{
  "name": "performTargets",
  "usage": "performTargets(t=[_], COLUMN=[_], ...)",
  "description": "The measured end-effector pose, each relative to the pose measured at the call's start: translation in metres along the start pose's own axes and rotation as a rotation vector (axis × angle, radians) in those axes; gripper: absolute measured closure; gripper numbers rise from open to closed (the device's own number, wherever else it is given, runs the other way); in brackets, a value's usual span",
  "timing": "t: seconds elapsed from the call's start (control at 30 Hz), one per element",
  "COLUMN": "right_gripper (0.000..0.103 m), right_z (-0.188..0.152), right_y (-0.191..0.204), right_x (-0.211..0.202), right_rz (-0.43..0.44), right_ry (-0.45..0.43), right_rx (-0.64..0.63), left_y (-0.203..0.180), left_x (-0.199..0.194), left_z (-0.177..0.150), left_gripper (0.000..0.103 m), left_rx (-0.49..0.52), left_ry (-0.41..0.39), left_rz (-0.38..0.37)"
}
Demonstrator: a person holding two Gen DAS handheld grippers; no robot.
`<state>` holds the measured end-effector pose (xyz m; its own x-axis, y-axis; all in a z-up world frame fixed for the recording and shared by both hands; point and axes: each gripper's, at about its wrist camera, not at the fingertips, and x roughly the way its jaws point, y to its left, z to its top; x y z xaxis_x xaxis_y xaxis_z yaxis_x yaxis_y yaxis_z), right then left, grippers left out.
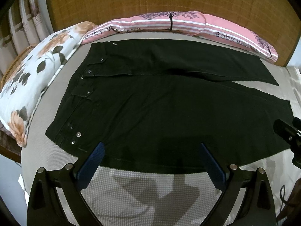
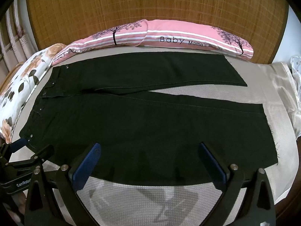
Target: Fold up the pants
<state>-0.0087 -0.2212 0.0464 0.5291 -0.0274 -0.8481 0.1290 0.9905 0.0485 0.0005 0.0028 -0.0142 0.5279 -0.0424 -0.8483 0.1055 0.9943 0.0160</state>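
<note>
Grey bed is what I see, with black pants lying flat on it, waist to the left and legs spread to the right. Pink pillow lies along the far edge. My left tongs and right tongs are both wide apart over the near edge of the pants, holding nothing.

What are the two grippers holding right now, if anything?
Nothing. The left gripper and right gripper are both open above the near edge of the black pants.

Pants lie flat on the bed, waistband left, pillows behind.
</note>
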Motion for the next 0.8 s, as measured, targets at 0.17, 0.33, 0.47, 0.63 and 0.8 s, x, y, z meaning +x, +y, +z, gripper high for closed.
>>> performTargets(t=[0.17,0.33,0.47,0.63,0.8], right_gripper=[0.001,0.001,0.001,0.001,0.001], right_z=[0.0,0.0,0.0,0.0,0.001], right_y=[0.0,-0.001,-0.004,-0.008,-0.011], right_x=[0.0,0.001,0.002,0.0,-0.001], right_rz=[-0.001,0.0,0.002,0.003,0.002], right_ry=[0.001,0.0,0.001,-0.002,-0.003], right_rx=[0.001,0.005,0.011,0.011,0.017], left_y=[-0.003,-0.006,-0.007,-0.009,-0.009], left_x=[-0.001,-0.002,-0.001,-0.002,-0.002], left_z=[0.001,0.002,0.005,0.006,0.006], left_gripper=[0.004,0.004,0.004,0.004,0.004], left_rx=[0.005,0.015,0.023,0.033,0.033], left_ry=[-0.001,-0.001,-0.002,-0.007,-0.006], left_rz=[-0.006,-0.014,-0.022,-0.027,-0.027])
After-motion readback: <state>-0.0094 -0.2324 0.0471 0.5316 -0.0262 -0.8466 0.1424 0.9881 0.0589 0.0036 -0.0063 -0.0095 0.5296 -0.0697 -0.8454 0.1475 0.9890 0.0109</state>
